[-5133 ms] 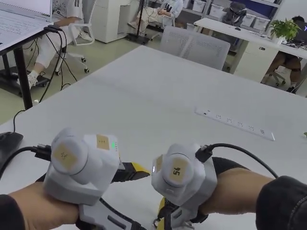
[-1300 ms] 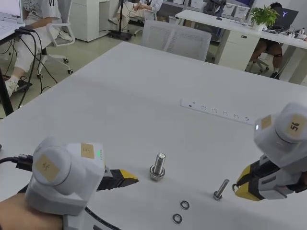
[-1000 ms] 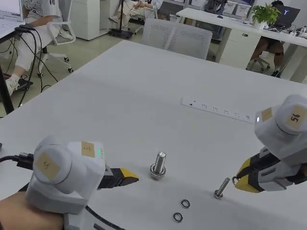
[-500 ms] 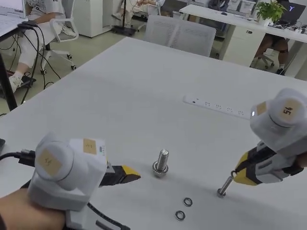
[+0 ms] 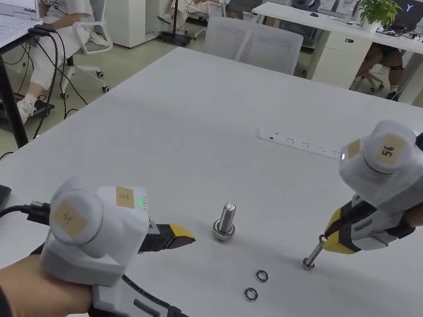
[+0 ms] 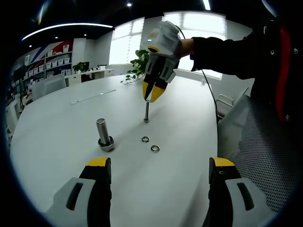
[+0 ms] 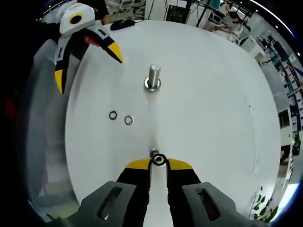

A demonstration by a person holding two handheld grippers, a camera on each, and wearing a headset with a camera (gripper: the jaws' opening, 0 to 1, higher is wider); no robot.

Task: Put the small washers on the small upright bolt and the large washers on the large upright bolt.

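The large bolt [image 5: 225, 221] stands upright mid-table with a washer round its base. To its right the thin small bolt [image 5: 312, 254] stands slightly tilted. Two small washers [image 5: 262, 275] [image 5: 250, 294] lie flat in front of the bolts. My right gripper [image 5: 326, 242] is shut on a small washer [image 7: 158, 160], holding it just over the small bolt's top [image 7: 154, 152]. My left gripper [image 5: 174, 236] hovers left of the large bolt [image 6: 103, 135], open and holding nothing [image 6: 160, 163]. The right gripper view also shows the loose washers [image 7: 113, 115] [image 7: 129, 120] and the large bolt [image 7: 153, 78].
A white power strip [image 5: 301, 144] lies further back on the white table [image 5: 165, 125]. A grey chair [image 5: 254, 43] stands at the far edge. Other desks, chairs and seated people are beyond the table. A black cable trails from the left gripper.
My right gripper, carrying the small washer, has closed in on the top of the small bolt. The left gripper has hardly moved. The head camera has shifted slightly.
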